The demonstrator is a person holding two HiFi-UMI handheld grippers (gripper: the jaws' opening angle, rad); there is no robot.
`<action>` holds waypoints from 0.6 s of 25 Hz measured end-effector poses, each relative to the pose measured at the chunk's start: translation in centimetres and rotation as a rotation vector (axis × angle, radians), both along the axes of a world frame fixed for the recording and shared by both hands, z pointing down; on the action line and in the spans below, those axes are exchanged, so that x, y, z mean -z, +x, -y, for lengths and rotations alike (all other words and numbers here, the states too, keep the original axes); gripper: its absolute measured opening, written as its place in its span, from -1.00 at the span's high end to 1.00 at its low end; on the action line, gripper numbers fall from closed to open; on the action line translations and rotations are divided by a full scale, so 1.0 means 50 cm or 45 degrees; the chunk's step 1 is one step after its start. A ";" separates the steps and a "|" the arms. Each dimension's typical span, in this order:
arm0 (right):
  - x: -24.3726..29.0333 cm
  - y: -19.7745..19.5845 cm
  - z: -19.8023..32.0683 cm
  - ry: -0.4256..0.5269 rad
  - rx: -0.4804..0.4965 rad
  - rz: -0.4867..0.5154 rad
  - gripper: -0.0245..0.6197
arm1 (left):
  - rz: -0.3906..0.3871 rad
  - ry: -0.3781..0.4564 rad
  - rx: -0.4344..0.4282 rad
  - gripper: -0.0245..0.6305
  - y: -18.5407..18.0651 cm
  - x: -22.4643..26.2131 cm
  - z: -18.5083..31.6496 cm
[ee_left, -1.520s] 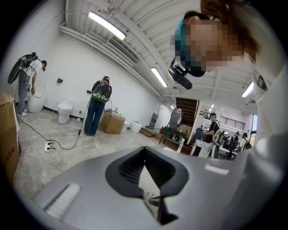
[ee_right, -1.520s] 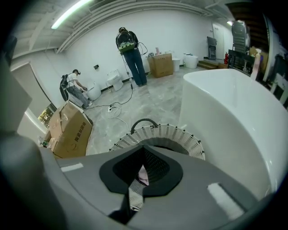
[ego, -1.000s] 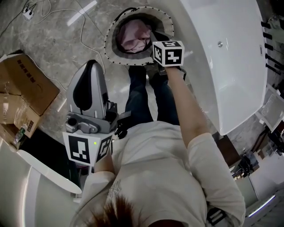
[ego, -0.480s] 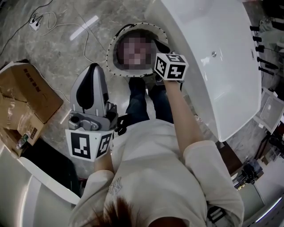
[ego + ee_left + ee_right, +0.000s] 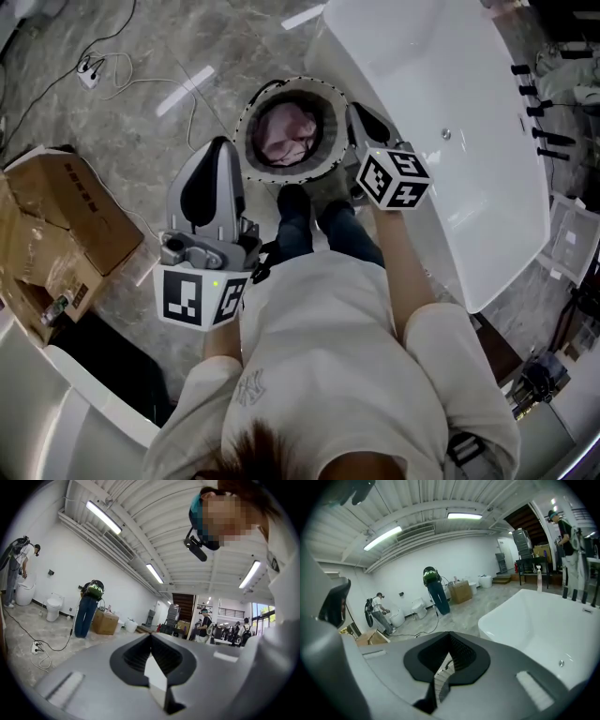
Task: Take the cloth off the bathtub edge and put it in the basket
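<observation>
Pink crumpled cloth (image 5: 286, 131) lying inside round grey, apparently fabric, basket (image 5: 240, 131) beside glossy white bathtub (image 5: 441, 84). Pressed together, empty: left gripper (image 5: 151, 637), right gripper (image 5: 450, 634).

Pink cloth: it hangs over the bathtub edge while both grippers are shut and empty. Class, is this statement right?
Not quite. The head view shows the pink cloth lying inside the round basket, not over the edge of the bathtub. The rest stands: the left gripper and the right gripper are shut and empty.
</observation>
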State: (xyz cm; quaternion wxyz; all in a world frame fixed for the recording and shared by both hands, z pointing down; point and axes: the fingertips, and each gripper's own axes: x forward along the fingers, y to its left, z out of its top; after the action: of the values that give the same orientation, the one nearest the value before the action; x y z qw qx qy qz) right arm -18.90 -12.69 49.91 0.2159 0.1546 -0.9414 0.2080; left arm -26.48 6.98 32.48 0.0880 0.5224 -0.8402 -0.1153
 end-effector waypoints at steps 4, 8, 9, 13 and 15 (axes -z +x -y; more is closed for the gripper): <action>0.105 0.037 0.012 0.026 -0.023 0.110 0.93 | 0.017 0.015 -0.012 0.90 0.005 0.027 -0.005; 0.195 0.066 0.017 0.065 -0.053 0.207 0.93 | 0.034 0.025 -0.014 0.90 0.015 0.051 -0.014; 0.213 0.073 0.013 0.072 -0.053 0.227 0.93 | 0.041 0.028 -0.016 0.90 0.018 0.058 -0.015; 0.279 0.094 -0.008 0.093 -0.040 0.293 0.93 | 0.066 0.046 -0.031 0.90 0.026 0.088 -0.013; 0.311 0.100 -0.018 0.095 -0.027 0.327 0.93 | 0.086 0.055 -0.045 0.90 0.028 0.106 -0.013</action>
State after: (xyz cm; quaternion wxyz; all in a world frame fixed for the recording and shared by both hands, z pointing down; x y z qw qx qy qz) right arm -13.92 -11.81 34.38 0.0855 0.1445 -0.9667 0.1933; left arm -25.06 7.62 27.16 0.0502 0.5425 -0.8307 -0.1143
